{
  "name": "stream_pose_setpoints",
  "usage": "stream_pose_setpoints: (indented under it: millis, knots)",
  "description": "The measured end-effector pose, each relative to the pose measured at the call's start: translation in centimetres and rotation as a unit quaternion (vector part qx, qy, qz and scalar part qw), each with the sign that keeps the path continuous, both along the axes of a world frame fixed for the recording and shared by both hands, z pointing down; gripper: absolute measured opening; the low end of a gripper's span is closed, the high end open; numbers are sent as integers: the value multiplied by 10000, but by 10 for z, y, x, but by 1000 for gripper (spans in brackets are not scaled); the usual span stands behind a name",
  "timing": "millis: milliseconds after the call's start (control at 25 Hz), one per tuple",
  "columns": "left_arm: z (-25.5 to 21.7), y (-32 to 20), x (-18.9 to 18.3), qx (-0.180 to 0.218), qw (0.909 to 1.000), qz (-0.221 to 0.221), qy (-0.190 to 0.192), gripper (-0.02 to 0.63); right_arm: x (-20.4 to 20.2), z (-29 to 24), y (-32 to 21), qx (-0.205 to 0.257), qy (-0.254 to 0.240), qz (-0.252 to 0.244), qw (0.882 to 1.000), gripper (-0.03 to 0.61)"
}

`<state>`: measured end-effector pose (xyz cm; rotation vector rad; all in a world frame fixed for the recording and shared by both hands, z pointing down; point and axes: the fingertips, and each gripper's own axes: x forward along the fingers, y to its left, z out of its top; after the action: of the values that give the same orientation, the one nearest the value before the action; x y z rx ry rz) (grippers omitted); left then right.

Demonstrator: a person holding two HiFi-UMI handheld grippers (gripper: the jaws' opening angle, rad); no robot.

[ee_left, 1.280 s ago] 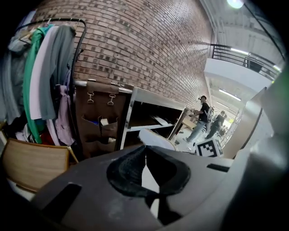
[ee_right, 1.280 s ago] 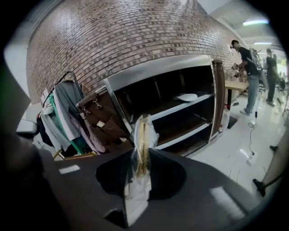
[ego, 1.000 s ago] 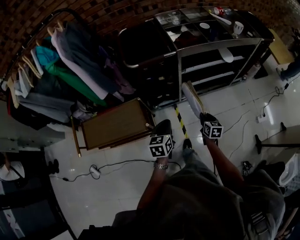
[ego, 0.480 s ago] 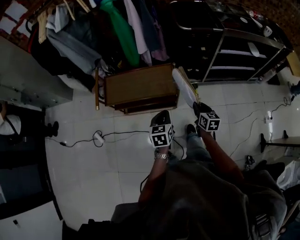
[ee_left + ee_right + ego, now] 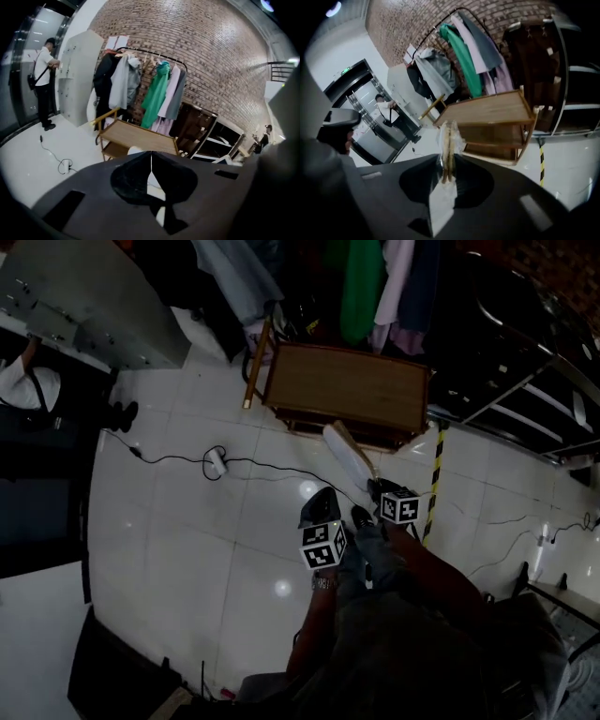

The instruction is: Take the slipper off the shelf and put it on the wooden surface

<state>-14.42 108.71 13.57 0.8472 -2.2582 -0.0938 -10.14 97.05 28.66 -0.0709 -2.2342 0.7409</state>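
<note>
Black jaws of the right gripper (image 5: pixel 446 171) stand narrow, pinched on the slipper (image 5: pixel 447 140), which sticks out edge-on past the tips toward the middle of that view. It looks pale, thin and flat, and it is wrapped in crinkly clear film (image 5: pixel 457 136). I judge it light and bendy, and the wrap is likely slick. A hold near 1 end leaves the long free part to droop or swing. Gripping across the sole's thickness, as here, seems the sensible place. Taking it deeper toward the middle would probably steady it.

The left gripper (image 5: pixel 151 165) has its 2 jaws closed together with nothing between them. In the head view it sits low centre, just beside the right one. There the slipper points up and left from the right gripper toward the wooden table (image 5: pixel 352 385) at upper centre. Its far end is near the table's front edge, though I cannot tell whether it is over it.

Behind the table hang clothes (image 5: pixel 361 282). A cable (image 5: pixel 178 460) lies on the white floor (image 5: pixel 187 549) at left, and dark shelving (image 5: pixel 525 381) fills the upper right.
</note>
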Motion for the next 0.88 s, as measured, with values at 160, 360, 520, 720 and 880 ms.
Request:
stream_pose_setpoints:
  millis: [160,360,520,720,880]
  knots:
    - [59,57,1,-138,9982,-519,256,8,-40,87,35,-101,292,-100,9995,61]
    - [151,92,-15,-80,9938,-1013,444,8,-129,174,41,-255,-14,281,9993,61]
    - [193,103,-15,-35,9921,-1149,497,8,-188,233,22,-580,-215,968,9934,61]
    - [234,113,-37,-83,9910,-1321,205,8,-261,279,8,-898,-522,1463,9838,64]
    - [261,118,-38,-236,9901,-1366,240,8,-309,305,0,-957,-674,1564,9807,73]
